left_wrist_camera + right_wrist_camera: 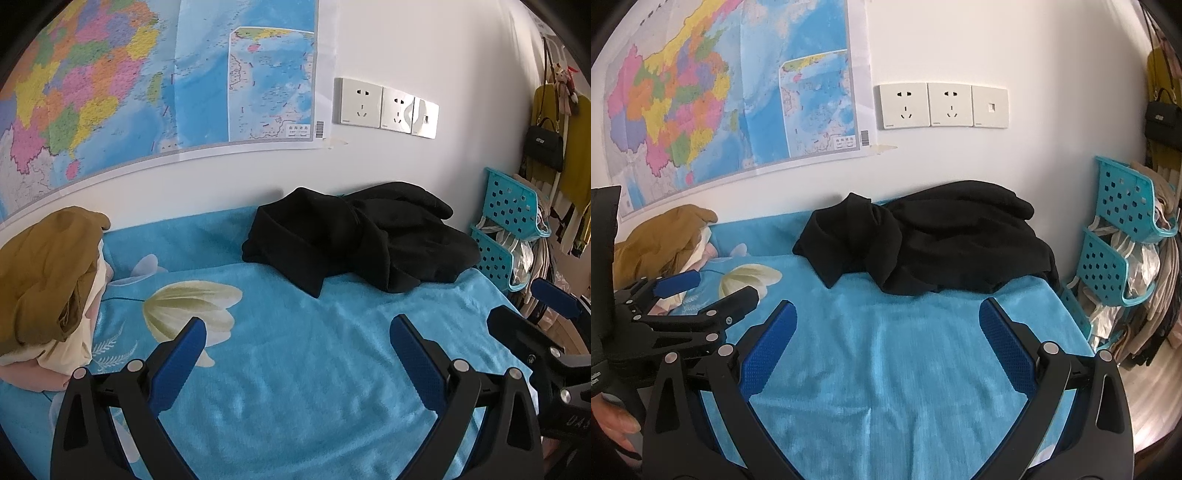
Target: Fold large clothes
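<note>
A crumpled black garment [362,236] lies in a heap at the far edge of the blue blanket [280,369], against the wall; it also shows in the right wrist view [931,243]. My left gripper [297,332] is open and empty, well short of the garment. My right gripper [888,317] is open and empty, also short of it, over the blanket [886,369]. Each gripper shows in the other's view: the right gripper [532,306] at the right edge, the left gripper [720,288] at the left.
A heap of brown and cream clothes [48,288] sits at the far left. Turquoise perforated baskets [1123,236] with bags stand past the right edge. A wall map [147,81] and sockets [384,107] are behind. A black handbag [545,146] hangs at the right.
</note>
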A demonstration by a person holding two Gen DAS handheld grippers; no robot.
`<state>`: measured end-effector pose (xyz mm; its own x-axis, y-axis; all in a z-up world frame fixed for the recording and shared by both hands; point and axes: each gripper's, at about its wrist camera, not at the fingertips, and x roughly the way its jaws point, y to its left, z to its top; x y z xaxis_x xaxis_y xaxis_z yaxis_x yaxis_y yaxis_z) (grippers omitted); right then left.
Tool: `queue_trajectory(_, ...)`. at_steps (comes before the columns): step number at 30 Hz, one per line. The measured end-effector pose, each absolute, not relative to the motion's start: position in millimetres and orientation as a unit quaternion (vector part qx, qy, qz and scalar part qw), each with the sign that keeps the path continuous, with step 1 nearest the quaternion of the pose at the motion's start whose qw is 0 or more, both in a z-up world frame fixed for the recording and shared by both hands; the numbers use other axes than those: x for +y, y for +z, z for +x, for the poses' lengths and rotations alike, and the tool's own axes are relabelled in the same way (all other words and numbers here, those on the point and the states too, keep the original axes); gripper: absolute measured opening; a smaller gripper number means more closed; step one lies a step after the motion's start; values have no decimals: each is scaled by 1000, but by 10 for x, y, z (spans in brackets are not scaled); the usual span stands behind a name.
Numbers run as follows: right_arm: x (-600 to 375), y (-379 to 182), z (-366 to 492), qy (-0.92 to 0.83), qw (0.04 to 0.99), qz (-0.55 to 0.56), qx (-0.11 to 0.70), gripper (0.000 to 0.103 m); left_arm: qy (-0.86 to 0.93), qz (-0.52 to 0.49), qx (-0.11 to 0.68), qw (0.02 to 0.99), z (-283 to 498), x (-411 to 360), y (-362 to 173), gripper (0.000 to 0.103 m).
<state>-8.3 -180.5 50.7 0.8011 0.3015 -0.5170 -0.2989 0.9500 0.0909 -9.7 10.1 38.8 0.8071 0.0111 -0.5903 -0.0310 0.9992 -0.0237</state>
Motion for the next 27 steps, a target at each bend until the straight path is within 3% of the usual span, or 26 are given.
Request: queue_trajectory(27, -1743, 516, 354, 173, 945, -7, 278, 98, 19, -24, 330, 943, 369, 123, 314, 97)
